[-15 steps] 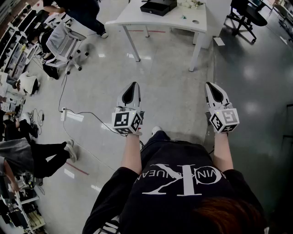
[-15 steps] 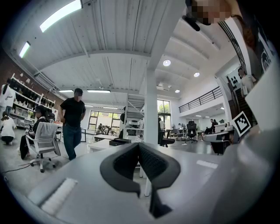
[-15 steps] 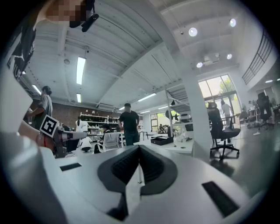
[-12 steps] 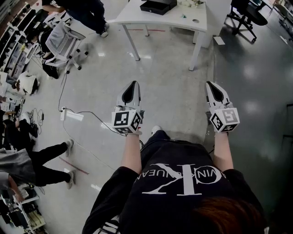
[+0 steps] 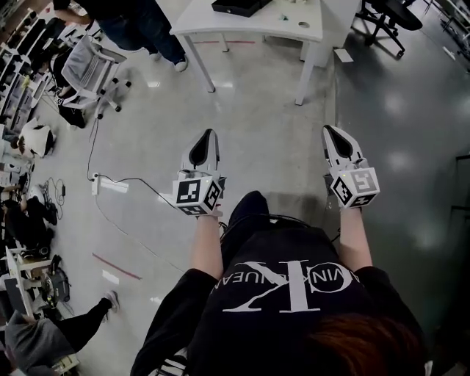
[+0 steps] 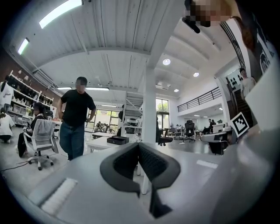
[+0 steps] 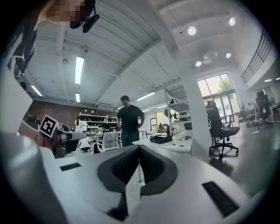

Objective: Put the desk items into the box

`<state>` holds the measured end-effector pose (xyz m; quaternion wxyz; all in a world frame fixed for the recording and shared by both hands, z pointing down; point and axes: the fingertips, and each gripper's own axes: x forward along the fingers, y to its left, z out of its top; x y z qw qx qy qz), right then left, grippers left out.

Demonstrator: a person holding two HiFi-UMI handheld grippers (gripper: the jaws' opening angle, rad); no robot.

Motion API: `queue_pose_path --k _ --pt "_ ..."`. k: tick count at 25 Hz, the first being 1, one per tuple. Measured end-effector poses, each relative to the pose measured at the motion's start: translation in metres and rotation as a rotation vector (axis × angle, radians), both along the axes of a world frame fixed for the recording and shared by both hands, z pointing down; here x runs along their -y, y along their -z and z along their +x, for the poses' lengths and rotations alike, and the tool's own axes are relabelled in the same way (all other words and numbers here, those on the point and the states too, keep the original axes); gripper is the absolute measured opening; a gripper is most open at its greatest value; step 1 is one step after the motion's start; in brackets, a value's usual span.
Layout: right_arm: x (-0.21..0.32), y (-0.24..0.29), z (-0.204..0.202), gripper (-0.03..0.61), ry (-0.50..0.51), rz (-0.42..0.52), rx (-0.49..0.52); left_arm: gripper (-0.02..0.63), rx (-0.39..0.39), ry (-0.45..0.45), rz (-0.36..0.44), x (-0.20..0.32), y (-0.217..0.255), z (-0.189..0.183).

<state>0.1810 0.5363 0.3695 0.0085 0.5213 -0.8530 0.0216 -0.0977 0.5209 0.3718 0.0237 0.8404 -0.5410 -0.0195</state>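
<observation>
Both grippers are held out over bare floor, far from the desk. My left gripper [image 5: 210,134] [image 6: 139,147] has its jaws pressed together with nothing between them. My right gripper [image 5: 327,129] [image 7: 139,148] is the same, shut and empty. Ahead stands a white table [image 5: 220,26] [image 6: 98,143] [image 7: 177,147]. On it lies a black open box [image 5: 236,6] [image 6: 117,140] [image 7: 161,139]. A few small desk items [image 5: 302,24] lie beside the box, too small to identify.
A person in a black shirt [image 6: 76,117] [image 7: 129,119] stands by the table's left end. A white office chair [image 5: 87,70] is at the left, a black office chair [image 5: 382,18] [image 7: 221,131] at the right. A cable and power strip [image 5: 103,183] lie on the floor.
The table has slid toward the top edge of the head view. My knee now shows between the arms. Both grippers stay shut and side by side. A bystander at lower left has walked on.
</observation>
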Motion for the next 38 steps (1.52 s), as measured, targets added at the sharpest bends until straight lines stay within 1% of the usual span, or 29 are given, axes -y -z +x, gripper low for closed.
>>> queue_pose_path --k 5,9,10,11,12,17,21,26,28,32,38 --pt "0.010 -0.010 0.005 0.015 -0.005 -0.015 0.014 0.011 -0.002 -0.004 -0.031 0.011 -0.012 0.003" --pt "0.038 -0.009 0.008 0.021 -0.021 -0.015 0.024 0.011 0.001 -0.022 -0.043 0.040 -0.015 0.008" --pt "0.046 -0.011 0.008 0.039 -0.020 -0.019 0.023 0.011 -0.002 -0.023 -0.047 0.048 -0.016 0.009" --pt "0.055 -0.013 0.009 0.073 -0.017 -0.025 0.022 0.011 -0.005 -0.024 -0.050 0.058 -0.017 0.011" --pt "0.065 -0.014 0.010 0.077 -0.016 -0.031 0.019 0.011 -0.006 -0.027 -0.052 0.069 -0.018 0.013" --pt "0.116 -0.018 0.017 0.077 -0.048 -0.055 0.002 0.011 -0.022 -0.051 -0.081 0.128 -0.025 0.019" --pt "0.162 -0.015 0.019 0.077 -0.076 -0.062 0.009 0.011 -0.016 -0.092 -0.079 0.180 -0.019 0.024" --pt "0.215 -0.014 0.018 0.077 -0.106 -0.081 0.001 0.011 -0.025 -0.121 -0.102 0.239 -0.022 0.026" --pt "0.235 -0.015 0.018 0.078 -0.116 -0.084 0.002 0.011 -0.025 -0.129 -0.100 0.261 -0.020 0.024" --pt "0.276 -0.027 0.019 0.078 -0.132 -0.106 0.038 0.011 -0.024 -0.133 -0.088 0.304 -0.016 0.016" --pt "0.331 -0.016 -0.002 0.078 -0.135 -0.071 0.007 0.011 -0.030 -0.125 -0.075 0.358 -0.017 -0.003"
